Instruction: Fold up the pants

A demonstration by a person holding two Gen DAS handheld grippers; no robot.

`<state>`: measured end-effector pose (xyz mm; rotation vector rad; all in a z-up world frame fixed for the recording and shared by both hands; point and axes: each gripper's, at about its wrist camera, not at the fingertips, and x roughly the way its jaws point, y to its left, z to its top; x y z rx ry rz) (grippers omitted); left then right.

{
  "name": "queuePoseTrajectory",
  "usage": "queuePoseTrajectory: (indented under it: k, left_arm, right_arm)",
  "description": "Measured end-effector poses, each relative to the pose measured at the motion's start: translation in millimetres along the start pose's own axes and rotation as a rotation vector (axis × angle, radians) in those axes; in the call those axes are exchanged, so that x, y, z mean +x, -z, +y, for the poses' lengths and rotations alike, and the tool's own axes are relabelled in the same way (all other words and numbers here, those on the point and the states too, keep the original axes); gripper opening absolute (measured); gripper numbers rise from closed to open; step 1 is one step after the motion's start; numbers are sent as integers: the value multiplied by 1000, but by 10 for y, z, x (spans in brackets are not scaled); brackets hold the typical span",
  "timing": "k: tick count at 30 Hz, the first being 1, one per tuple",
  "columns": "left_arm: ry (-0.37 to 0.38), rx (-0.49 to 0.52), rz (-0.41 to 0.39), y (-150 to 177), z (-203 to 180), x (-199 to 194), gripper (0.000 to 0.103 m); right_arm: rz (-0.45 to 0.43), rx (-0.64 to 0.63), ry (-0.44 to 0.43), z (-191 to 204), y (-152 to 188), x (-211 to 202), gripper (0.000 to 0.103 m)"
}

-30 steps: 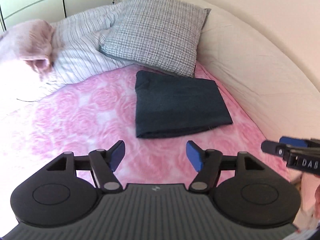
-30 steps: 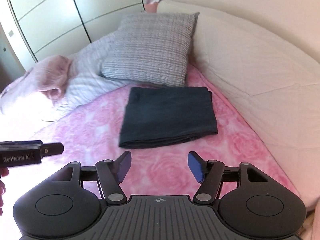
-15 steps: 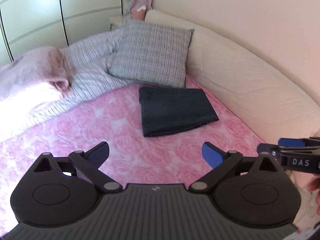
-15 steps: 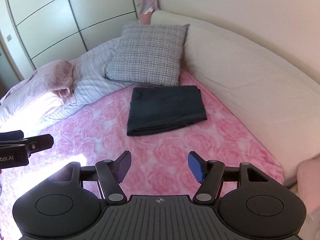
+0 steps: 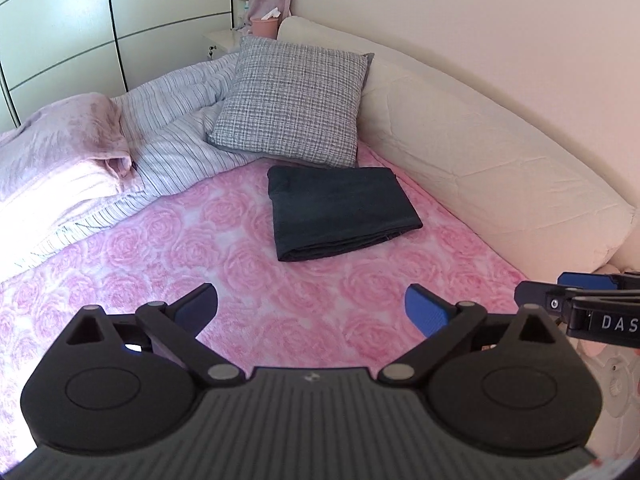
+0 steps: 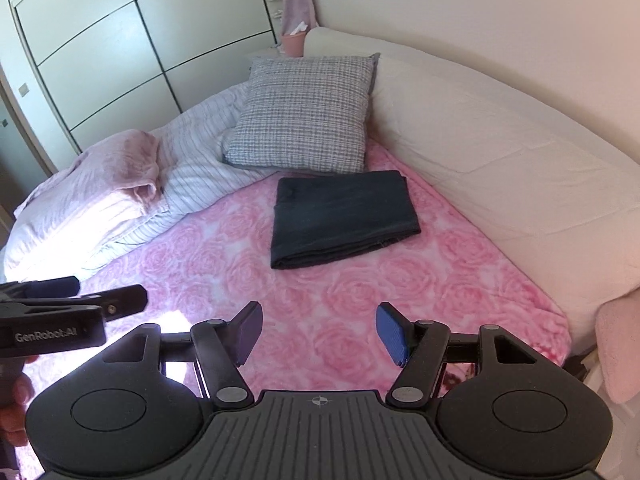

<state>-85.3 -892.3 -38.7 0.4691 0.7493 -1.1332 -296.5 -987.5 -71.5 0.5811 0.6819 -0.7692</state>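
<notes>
The pants [image 5: 340, 212] lay folded into a dark, flat rectangle on the pink rose blanket [image 5: 240, 280] of the bed, their far edge just in front of the grey checked cushion [image 5: 296, 100]. Nothing touched them. To the right of the pants ran the long cream bolster [image 5: 480, 160] against the wall; to their left a striped duvet [image 5: 172, 132] was bunched up, with a pale pink throw [image 5: 68, 140] lying over it farther left. Beyond the cushion stood a pink bin [image 5: 264, 26], and behind the duvet a wardrobe [image 6: 120, 40] with pale sliding doors.

Both tongs hung over the near part of the blanket, well short of the pants and pointing down toward them. The left tongs [image 5: 311, 310] had just been opening and stood spread wide, with nothing between the blue pads but blanket below. The right tongs [image 6: 319, 332] were parted less widely, also empty. Each showed at the edge of the other's view, the right tongs at the right rim of the left camera, the left tongs at the left rim of the right camera, with a bit of a hand [image 6: 16, 404] under them.
</notes>
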Motion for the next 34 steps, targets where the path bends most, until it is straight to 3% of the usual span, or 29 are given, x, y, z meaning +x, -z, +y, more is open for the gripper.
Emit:
queuePoseTrajectory:
  k: [34]
  left_arm:
    - [-45, -47, 42, -177, -514, 316, 98]
  right_arm:
    - [61, -67, -73, -613, -341, 260, 60]
